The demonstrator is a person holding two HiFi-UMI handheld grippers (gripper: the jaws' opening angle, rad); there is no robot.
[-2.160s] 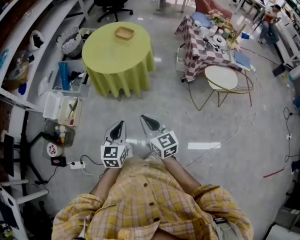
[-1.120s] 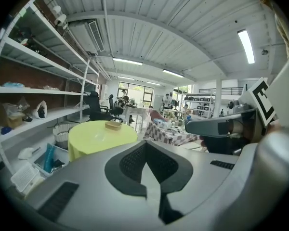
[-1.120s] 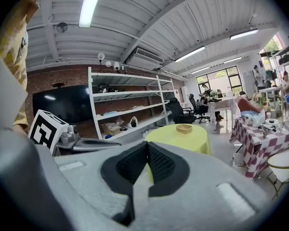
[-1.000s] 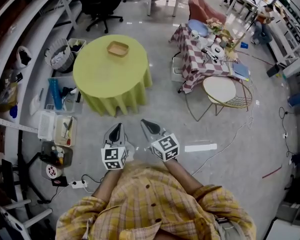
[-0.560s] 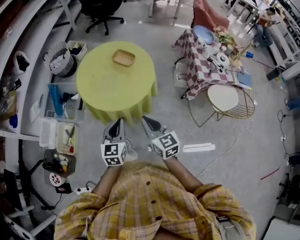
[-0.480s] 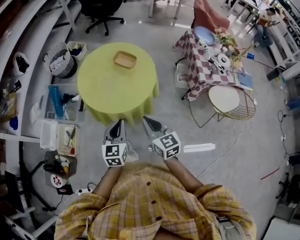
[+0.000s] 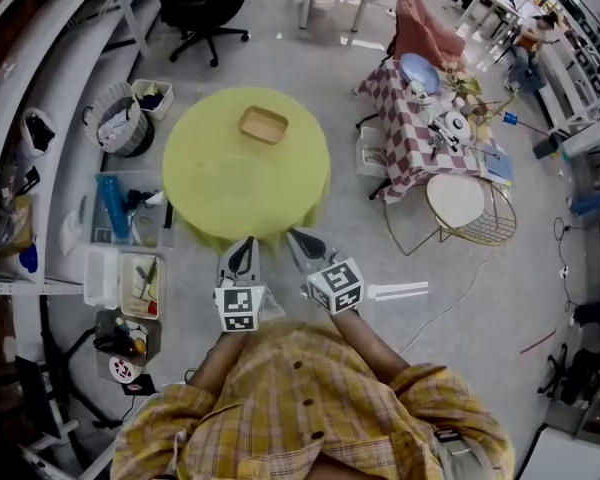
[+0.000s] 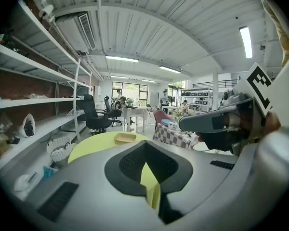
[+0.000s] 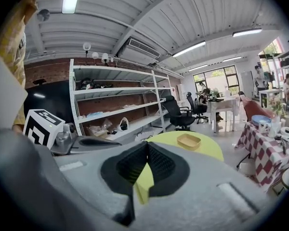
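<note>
You are holding the left tongs (image 7: 244, 246) and the right tongs (image 7: 300, 238) side by side just in front of your chest. Both are pressing closed at the tips and gripping nothing. Each gripper view is showing only a sliver of yellow cloth through the slot below the tips.

Both tongs are pointing at the near edge of the round yellow tabletop (image 7: 220, 183) and hanging just short of it, touching nothing. A shallow tan tray (image 7: 263, 125) is sitting on the far half of that tabletop, well apart from both tongs. It is looking empty, though it is too small here to be sure.

By that reading the handling is not yet starting. You are arriving at the tabletop with nothing lifted, and the reach across to the tray is all left to do.

To the right of the yellow tabletop a checked table (image 7: 412, 118) is carrying dishes, with a white round seat (image 7: 460, 200) beside it. To its left, storage bins (image 7: 130, 208) are lying on the floor. Beyond it an office chair (image 7: 205, 3) is standing.
</note>
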